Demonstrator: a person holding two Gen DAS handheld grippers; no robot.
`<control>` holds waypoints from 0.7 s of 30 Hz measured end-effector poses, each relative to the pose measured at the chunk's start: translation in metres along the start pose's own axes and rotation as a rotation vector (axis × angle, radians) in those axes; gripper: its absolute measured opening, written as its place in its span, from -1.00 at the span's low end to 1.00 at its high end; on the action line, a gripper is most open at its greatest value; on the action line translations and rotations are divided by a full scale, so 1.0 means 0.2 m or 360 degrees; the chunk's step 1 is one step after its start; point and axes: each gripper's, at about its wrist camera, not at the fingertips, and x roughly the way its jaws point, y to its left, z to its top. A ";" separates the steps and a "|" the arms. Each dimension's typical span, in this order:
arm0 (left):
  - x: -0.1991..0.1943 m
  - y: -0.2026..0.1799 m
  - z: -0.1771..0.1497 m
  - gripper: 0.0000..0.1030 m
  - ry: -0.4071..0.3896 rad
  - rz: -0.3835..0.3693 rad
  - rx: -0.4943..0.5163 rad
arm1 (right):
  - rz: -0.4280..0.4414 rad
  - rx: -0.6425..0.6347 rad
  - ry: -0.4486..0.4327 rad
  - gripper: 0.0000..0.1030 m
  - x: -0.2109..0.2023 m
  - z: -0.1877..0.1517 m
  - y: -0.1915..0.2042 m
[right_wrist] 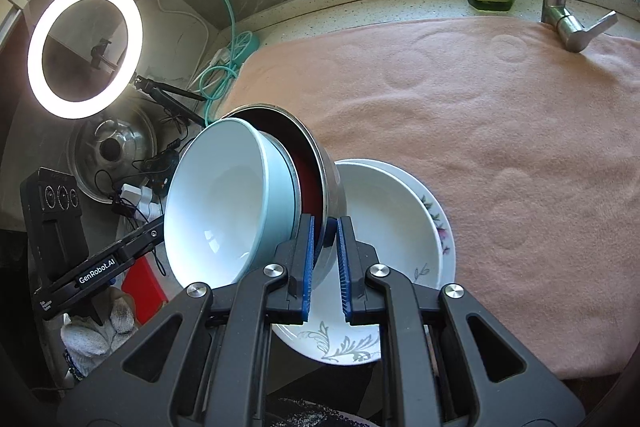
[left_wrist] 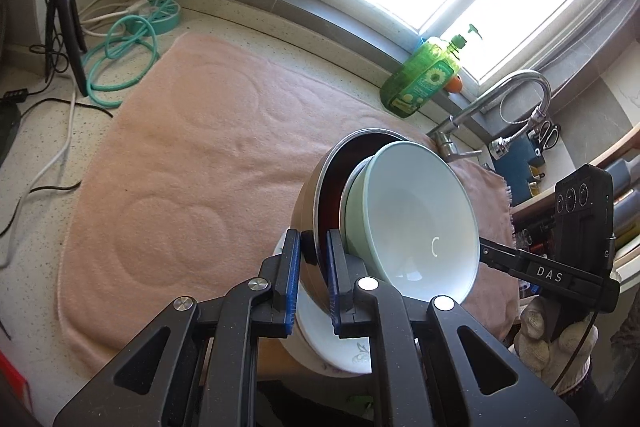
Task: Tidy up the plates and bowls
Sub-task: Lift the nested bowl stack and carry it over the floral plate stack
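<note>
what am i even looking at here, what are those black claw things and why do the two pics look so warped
Those are two handheld grippers, one per hand, each carrying a wide-angle camera, hence the warping. One picture looks along the left gripper, the other along the right gripper. Both are shut on the rim of a tilted steel bowl, from opposite sides. A pale green bowl sits nested inside it. Underneath, white flowered plates lie on a pink towel covering the counter. The gloved hand holds the other gripper.
</note>
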 end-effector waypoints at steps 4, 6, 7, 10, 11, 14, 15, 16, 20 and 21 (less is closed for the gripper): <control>0.05 -0.06 -0.04 -0.82 0.0046 -0.0012 0.0019 | -0.0015 0.0033 0.0006 -0.77 -0.02 -0.05 -0.08; 0.07 -0.08 -0.06 -0.82 0.0065 -0.0015 0.0024 | -0.0017 0.0048 0.0010 -0.77 -0.02 -0.07 -0.11; 0.08 -0.08 -0.07 -0.82 0.0073 -0.0017 0.0027 | -0.0019 0.0054 0.0013 -0.77 -0.02 -0.08 -0.13; 0.11 -0.11 -0.09 -0.82 0.0100 -0.0014 0.0033 | -0.0022 0.0067 0.0025 -0.77 -0.02 -0.10 -0.15; 0.11 -0.11 -0.10 -0.82 0.0105 -0.0010 0.0035 | -0.0022 0.0070 0.0030 -0.77 -0.02 -0.11 -0.16; 0.13 -0.12 -0.11 -0.82 0.0119 -0.0003 0.0030 | -0.0024 0.0074 0.0041 -0.77 -0.01 -0.13 -0.18; 0.13 -0.12 -0.12 -0.82 0.0124 -0.0001 0.0031 | -0.0023 0.0076 0.0045 -0.77 -0.01 -0.13 -0.19; 0.14 -0.12 -0.12 -0.82 0.0129 0.0001 0.0030 | -0.0023 0.0080 0.0049 -0.77 0.00 -0.13 -0.19; 0.15 -0.13 -0.14 -0.82 0.0141 0.0011 0.0031 | -0.0025 0.0091 0.0059 -0.77 0.01 -0.15 -0.21; 0.16 -0.13 -0.14 -0.82 0.0148 0.0013 0.0030 | -0.0026 0.0093 0.0062 -0.77 0.01 -0.15 -0.21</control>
